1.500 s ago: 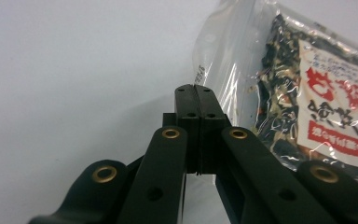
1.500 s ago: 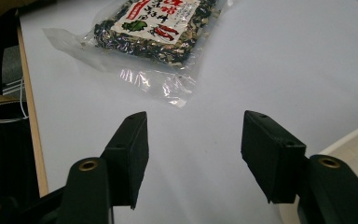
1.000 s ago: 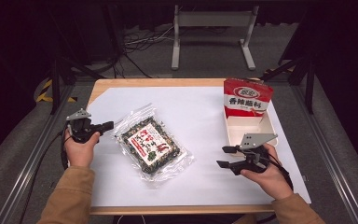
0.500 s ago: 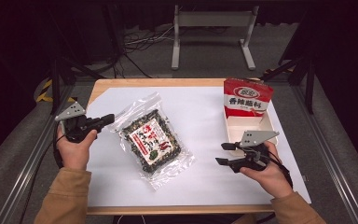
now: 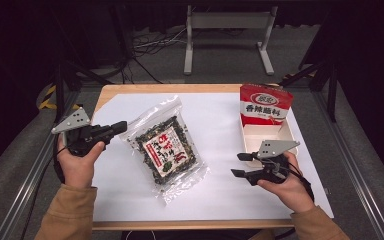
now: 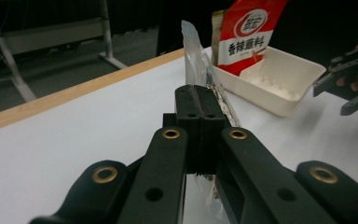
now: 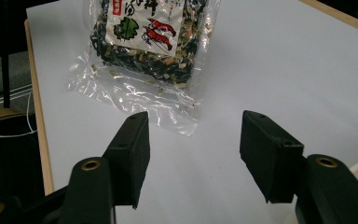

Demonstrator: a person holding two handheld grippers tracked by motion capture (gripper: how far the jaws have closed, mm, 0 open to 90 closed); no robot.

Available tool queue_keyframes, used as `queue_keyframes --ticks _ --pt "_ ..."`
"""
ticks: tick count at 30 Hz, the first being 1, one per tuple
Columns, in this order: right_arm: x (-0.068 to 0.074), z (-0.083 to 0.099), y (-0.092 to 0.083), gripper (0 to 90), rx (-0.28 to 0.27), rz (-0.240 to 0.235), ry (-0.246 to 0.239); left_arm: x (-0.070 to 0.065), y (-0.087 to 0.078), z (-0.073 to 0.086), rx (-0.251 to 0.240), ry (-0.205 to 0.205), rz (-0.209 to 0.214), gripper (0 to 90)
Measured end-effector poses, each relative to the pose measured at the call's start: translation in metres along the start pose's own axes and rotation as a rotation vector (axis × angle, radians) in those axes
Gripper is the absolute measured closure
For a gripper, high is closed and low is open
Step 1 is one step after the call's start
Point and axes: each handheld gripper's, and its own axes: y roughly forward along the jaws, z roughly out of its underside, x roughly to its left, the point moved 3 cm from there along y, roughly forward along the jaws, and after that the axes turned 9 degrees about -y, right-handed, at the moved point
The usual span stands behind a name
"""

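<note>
A clear bag of dried seaweed mix with a red and white label lies on the white table sheet, its left edge lifted. My left gripper is shut on that edge. In the left gripper view the film rises past the closed jaws of the left gripper. My right gripper hovers open to the right of the bag, nothing between its pads. In the right gripper view the right gripper points at the bag, a little short of its clear corner.
A white tray stands at the right with a red snack packet upright in its far end; both the tray and the packet appear in the left gripper view. A wooden table edge runs along the back.
My left hand has risen and drawn left with the bag's edge in its jaws, tilting that side of the bag up. The right hand has stayed put.
</note>
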Motion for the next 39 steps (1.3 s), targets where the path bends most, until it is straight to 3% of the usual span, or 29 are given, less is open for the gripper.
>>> queue_keyframes --ticks 7,16,21,30,39 --pt "0.0 -0.002 0.0 42.1 -0.007 -0.009 -0.002 -0.016 -0.002 -0.006 -0.018 0.001 0.086 90.0" --pt "0.0 -0.008 0.005 44.0 0.003 -0.016 -0.031 -0.027 -0.006 -0.009 -0.023 0.008 0.121 90.0" --pt "0.0 -0.016 0.01 45.2 -0.012 -0.04 -0.044 -0.034 -0.007 -0.011 -0.033 0.035 0.133 90.0" --pt "-0.009 -0.036 0.025 43.9 -0.062 -0.064 -0.05 -0.061 -0.009 -0.017 -0.044 0.101 0.184 90.0" --pt "-0.015 -0.058 0.039 41.7 -0.092 -0.086 -0.072 -0.074 -0.009 -0.019 -0.042 0.121 0.211 90.0"
